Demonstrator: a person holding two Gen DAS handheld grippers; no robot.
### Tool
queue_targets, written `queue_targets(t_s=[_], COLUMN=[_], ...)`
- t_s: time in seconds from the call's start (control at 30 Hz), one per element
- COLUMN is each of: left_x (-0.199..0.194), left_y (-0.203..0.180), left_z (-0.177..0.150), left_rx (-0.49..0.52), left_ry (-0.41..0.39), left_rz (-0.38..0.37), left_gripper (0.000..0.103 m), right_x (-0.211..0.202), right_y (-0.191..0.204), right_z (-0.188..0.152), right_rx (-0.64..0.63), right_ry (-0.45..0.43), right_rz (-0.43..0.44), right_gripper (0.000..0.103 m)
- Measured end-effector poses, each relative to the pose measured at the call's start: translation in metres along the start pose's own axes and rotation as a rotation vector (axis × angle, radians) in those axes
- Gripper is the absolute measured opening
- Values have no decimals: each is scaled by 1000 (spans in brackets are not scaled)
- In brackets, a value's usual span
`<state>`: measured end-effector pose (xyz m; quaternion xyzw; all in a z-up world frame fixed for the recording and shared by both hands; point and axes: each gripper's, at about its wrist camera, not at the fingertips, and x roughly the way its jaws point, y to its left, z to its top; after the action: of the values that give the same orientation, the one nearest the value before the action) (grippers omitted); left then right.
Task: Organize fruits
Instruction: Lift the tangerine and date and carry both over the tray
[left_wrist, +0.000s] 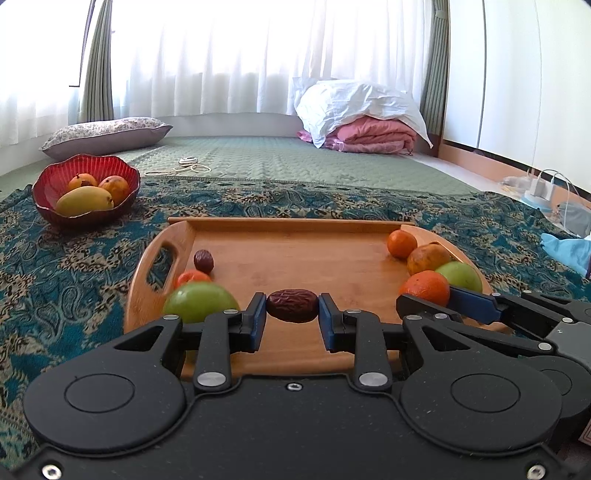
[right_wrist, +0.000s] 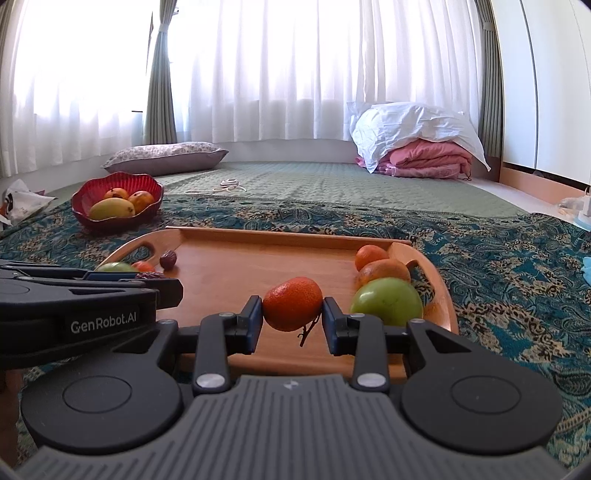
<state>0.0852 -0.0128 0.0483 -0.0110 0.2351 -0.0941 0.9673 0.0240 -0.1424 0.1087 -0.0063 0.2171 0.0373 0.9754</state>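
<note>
Left tool (left_wrist: 292, 309): clamped on the date (left_wrist: 293, 305), long axis crosswise, lower centre, over the tray (left_wrist: 295, 258).
Right tool (right_wrist: 293, 312): gripping the tangerine (right_wrist: 292, 302), centre frame.
Bowl (left_wrist: 85, 192): upper left, nearer the left tool.

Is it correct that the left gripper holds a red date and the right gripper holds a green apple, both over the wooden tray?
Not quite. The right gripper holds an orange tangerine, as the right wrist view shows; the green apple lies beside it on the tray. The rest stands: the left gripper holds a red date over the tray.
</note>
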Motion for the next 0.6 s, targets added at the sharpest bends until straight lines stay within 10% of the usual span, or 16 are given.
queue_targets(t_s=[0.6], left_x=[59], left_y=[11], left_z=[30], left_rx=[-16], left_ry=[74], left_rz=[15], left_gripper=[28], right_x=[41], right_y=[-7], right_z=[15], right_rx=[3], right_ry=[18], right_rz=[10], right_gripper=[39])
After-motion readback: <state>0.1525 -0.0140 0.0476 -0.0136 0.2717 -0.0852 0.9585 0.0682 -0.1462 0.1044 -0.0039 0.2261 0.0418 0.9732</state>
